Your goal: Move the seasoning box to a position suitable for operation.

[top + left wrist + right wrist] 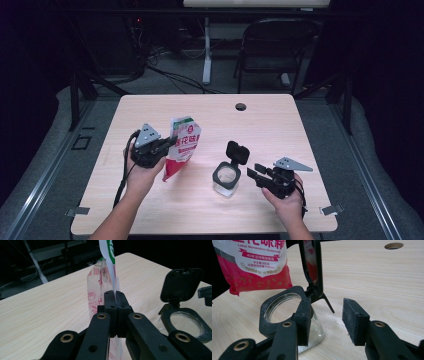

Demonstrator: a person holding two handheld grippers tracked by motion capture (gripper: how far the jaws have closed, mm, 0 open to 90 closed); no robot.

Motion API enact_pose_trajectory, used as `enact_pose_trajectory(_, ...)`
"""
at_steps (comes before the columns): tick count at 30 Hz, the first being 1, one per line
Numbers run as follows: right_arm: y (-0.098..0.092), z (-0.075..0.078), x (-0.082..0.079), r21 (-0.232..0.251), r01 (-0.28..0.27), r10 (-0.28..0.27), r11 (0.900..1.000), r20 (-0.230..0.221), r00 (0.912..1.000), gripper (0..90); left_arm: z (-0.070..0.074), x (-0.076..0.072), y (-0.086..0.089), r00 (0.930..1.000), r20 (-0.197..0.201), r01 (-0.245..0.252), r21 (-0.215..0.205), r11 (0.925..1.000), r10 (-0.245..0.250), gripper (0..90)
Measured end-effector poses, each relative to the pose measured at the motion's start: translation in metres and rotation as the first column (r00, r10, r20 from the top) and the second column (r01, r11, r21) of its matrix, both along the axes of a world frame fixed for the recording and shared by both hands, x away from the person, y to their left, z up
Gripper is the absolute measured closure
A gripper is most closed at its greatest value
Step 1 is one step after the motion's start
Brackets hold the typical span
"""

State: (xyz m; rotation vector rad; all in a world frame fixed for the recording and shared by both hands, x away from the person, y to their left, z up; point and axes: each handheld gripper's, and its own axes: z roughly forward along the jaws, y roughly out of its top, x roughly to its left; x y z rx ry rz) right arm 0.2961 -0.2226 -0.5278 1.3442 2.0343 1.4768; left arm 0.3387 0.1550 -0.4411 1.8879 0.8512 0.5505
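A red and white seasoning pouch (pixel 183 145) hangs above the table's left half, tilted, with my left gripper (pixel 169 144) shut on its edge. In the left gripper view the two jaws (pixel 115 300) meet flat on the pouch's thin side seam (pixel 109 260). A clear glass jar (pixel 226 179) with a black square collar stands on the table, its black lid (pixel 237 152) flipped up and open. My right gripper (pixel 256 172) sits just right of the jar, open, its left pad (pixel 304 320) next to the jar's collar (pixel 279 307) and nothing between the pads.
The light wooden table (pixel 280 125) has a round cable hole (pixel 241 106) near its far edge. A folding chair (pixel 272 45) and a desk leg stand on the floor beyond the table. Bare tabletop lies to the right and behind the jar.
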Motion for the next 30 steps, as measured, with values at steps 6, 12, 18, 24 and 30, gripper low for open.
enact_pose_trajectory(6, 0.001, 0.000, 0.000, -0.012, 0.003, -0.003, 1.000, 0.005, 1.0000, 58.9, -0.005, -0.005, -0.011, 0.9977, -0.017, 0.066, -0.014, 0.9977, -0.066, 90.0)
enact_pose_trajectory(12, 0.002, 0.003, -0.001, -0.047, -0.002, 0.003, 0.999, 0.018, 0.9998, 57.7, -0.012, -0.016, -0.013, 0.9918, -0.034, 0.123, -0.010, 0.9924, -0.123, 90.0)
enact_pose_trajectory(18, 0.001, 0.016, -0.007, -0.058, 0.006, 0.000, 0.998, 0.095, 0.9955, 50.4, -0.026, -0.025, 0.001, 0.9867, -0.077, 0.142, -0.024, 0.9896, -0.143, 90.0)
enact_pose_trajectory(24, 0.005, 0.036, -0.014, -0.092, -0.004, 0.020, 0.996, 0.177, 0.9839, 43.5, -0.045, -0.026, 0.015, 0.9841, -0.125, 0.121, -0.051, 0.9914, -0.126, 90.0)
enact_pose_trajectory(30, 0.024, 0.054, -0.019, -0.084, -0.102, 0.117, 0.991, 0.185, 0.9758, 44.1, -0.054, -0.023, 0.023, 0.9778, -0.166, 0.111, -0.103, 0.9884, -0.128, 90.0)
